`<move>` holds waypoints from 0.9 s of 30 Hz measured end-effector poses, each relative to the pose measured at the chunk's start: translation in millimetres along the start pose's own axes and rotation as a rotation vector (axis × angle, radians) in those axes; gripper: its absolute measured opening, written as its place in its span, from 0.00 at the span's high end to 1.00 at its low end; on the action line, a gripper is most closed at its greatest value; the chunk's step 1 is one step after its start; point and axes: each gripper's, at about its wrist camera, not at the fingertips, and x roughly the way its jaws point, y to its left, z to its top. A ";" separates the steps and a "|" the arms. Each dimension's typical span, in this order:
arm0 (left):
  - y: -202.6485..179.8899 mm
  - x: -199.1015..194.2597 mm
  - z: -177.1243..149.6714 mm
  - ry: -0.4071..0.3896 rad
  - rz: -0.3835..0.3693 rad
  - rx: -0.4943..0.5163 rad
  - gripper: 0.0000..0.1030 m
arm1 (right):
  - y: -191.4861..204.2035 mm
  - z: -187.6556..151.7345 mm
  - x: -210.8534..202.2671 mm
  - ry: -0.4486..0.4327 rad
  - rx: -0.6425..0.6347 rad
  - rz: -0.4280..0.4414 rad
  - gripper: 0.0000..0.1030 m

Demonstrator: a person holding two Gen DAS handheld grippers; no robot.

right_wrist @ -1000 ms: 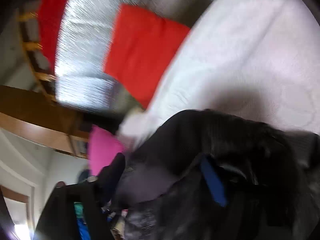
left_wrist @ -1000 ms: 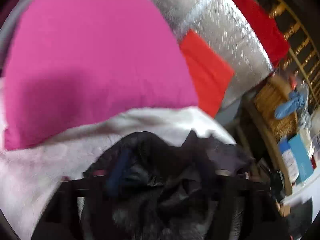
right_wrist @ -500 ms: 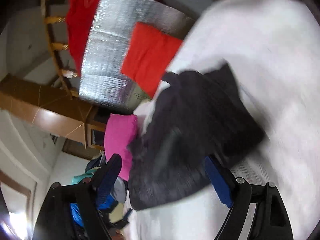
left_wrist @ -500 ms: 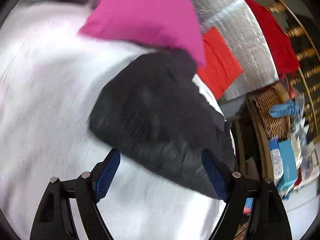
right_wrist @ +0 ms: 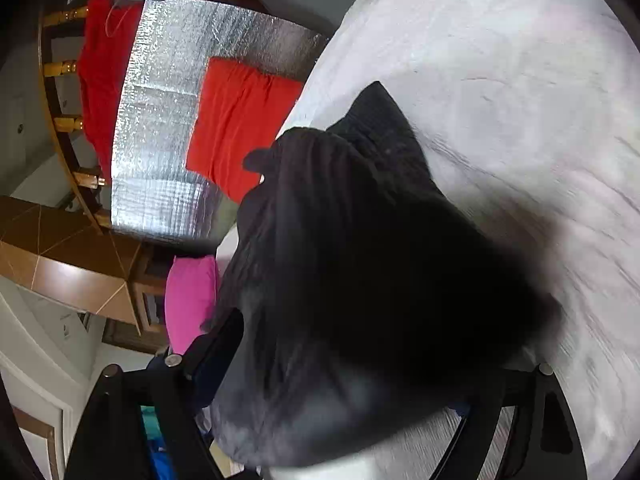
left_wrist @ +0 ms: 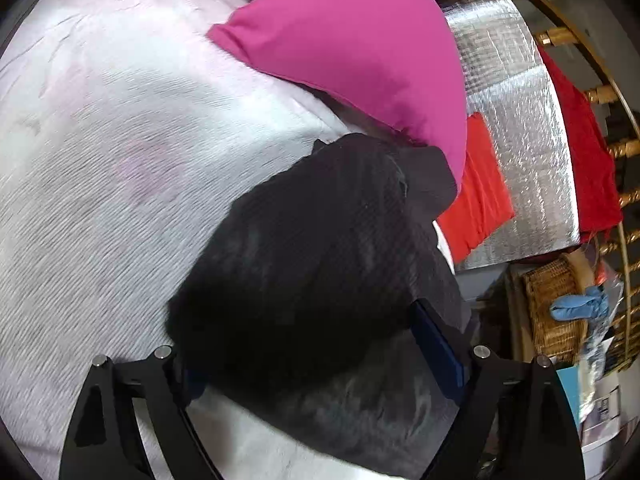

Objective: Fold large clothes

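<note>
A black folded garment [left_wrist: 320,264] lies on the pale pink bed cover [left_wrist: 100,160], close to the bed's edge and just below a magenta pillow [left_wrist: 352,40]. My left gripper [left_wrist: 320,352] is open, its fingers spread wide on either side of the garment's near end. In the right wrist view the same garment [right_wrist: 360,260] fills the middle. My right gripper [right_wrist: 348,360] is open too, its jaws wide around the garment's near end; the right finger is mostly hidden behind cloth.
A red cloth [left_wrist: 480,200] lies on a silver foil mat [left_wrist: 520,140] beside the bed. A wooden rail [left_wrist: 600,92] with red fabric, a wicker basket [left_wrist: 556,312] and clutter stand beyond. The magenta pillow [right_wrist: 188,300] also shows in the right wrist view.
A second ago both grippers held the bunched garment. They let it go onto the bed and pulled back, then came close to it again with jaws wide.
</note>
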 end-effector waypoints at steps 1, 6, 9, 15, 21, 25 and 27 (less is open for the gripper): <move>-0.2 2.3 1.0 -0.009 -0.007 0.004 0.13 | 1.3 2.0 4.5 -0.022 -0.014 0.006 0.14; -8.1 6.8 8.0 -0.053 -0.014 0.053 0.49 | 17.1 5.1 19.4 -0.045 -0.113 -0.057 0.52; -21.7 2.5 7.0 -0.072 0.001 0.142 0.66 | 35.0 -1.3 13.6 -0.063 -0.194 -0.087 0.64; -35.5 -21.7 -9.2 -0.083 0.030 0.209 0.71 | 41.5 -21.4 -26.9 -0.079 -0.240 -0.130 0.67; -20.9 -74.7 -55.1 -0.024 0.071 0.324 0.70 | 16.5 -51.2 -87.9 -0.017 -0.230 -0.152 0.67; 4.8 -94.2 -90.0 0.034 0.138 0.394 0.69 | -15.4 -79.1 -113.4 0.029 -0.200 -0.179 0.67; 20.2 -99.6 -100.9 0.064 0.162 0.397 0.55 | -30.6 -85.6 -120.1 0.062 -0.184 -0.187 0.63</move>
